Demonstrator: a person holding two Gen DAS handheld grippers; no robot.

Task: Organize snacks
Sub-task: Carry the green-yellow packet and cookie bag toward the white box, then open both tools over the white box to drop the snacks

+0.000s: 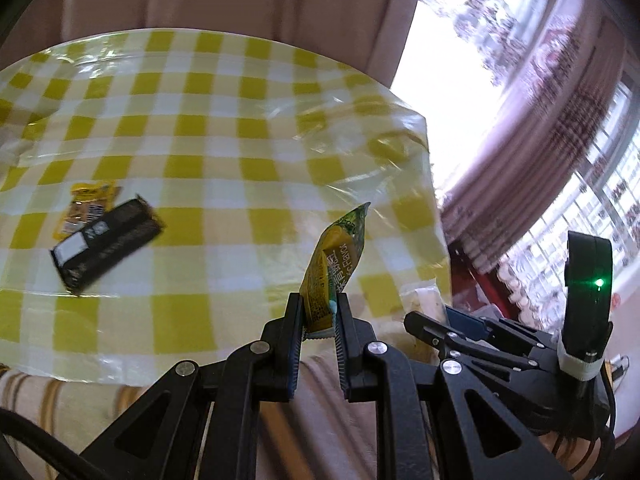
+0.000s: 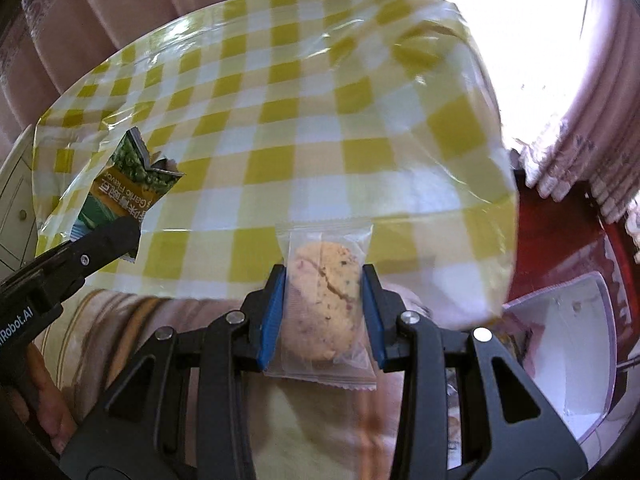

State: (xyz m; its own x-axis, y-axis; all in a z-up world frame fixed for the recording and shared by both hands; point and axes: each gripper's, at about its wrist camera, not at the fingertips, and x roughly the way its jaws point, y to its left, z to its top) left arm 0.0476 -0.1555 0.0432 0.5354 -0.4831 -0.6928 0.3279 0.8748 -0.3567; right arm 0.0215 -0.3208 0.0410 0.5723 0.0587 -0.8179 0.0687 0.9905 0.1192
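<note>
Left tongs: the left tongs are clamped on the lower end of a yellow-green pea snack packet, which sticks up and forward from the pads, clear of the cloth.

Right tongs: the right tongs are clamped on a cookie in a clear wrapper, the blue pads pressing on its two sides; the wrapper's sealed ends stick out above and below.

Counter: a yellow-checked counter under a glossy plastic sheet; both held snacks hang over its near edge.

Snacks left behind: a black bar packet lies flat on the cloth, partly over a small yellow packet, well apart from both tongs.

Likely destination: a white tray sits low to the right, beyond the counter's edge; I'd guess that is where the snacks go, though I can't tell what it holds.

Step in hand: carrying two snacks at once towards their place, as I read it.

Doing it well: keep both grips steady; the pea packet is held only by its end and could swing or slip, so move it smoothly. The cookie already shows a crack, so no extra squeeze. Keep the two tongs from knocking together, lower each snack well into the tray before letting go, and release one at a time.
</note>
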